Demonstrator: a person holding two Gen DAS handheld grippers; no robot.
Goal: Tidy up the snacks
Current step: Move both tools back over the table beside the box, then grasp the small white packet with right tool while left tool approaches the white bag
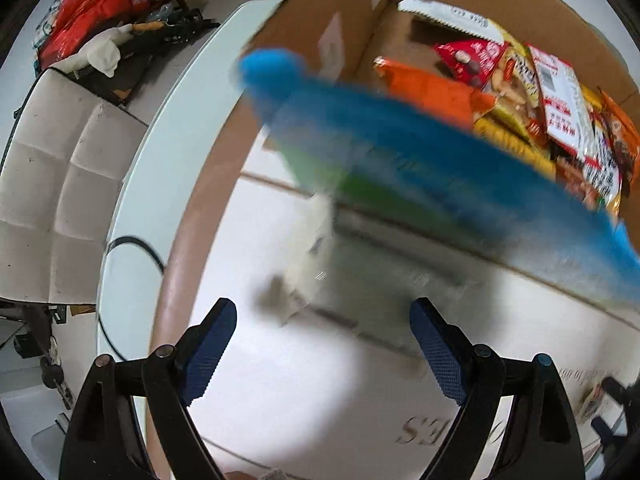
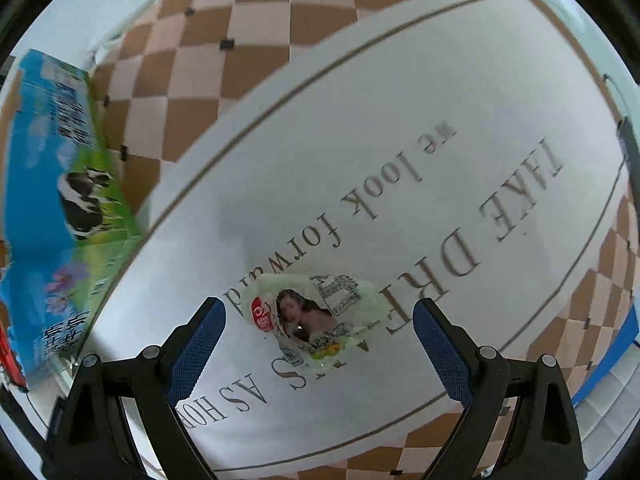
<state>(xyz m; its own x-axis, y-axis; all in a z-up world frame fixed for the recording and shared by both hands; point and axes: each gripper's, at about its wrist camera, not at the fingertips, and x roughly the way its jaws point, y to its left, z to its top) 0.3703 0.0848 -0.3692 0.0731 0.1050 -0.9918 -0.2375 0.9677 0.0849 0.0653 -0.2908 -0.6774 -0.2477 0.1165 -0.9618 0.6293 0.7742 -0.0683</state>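
A blue and green carton box (image 1: 400, 168) with a cow picture stands open on the tablecloth; several snack packets (image 1: 532, 92) in orange, red and yellow lie inside it. My left gripper (image 1: 324, 344) is open and empty, close in front of the box's side. In the right wrist view the box (image 2: 52, 184) is at the left. A small pale green snack packet (image 2: 312, 316) lies on the white tablecloth. My right gripper (image 2: 320, 340) is open, low over the packet, with a finger on either side of it.
The tablecloth (image 2: 400, 140) is white with printed letters and a brown checked border. A white padded chair (image 1: 52, 184) stands left of the table, with red bags (image 1: 92, 4) and clutter on the floor behind. A black cable (image 1: 132, 244) lies at the table's edge.
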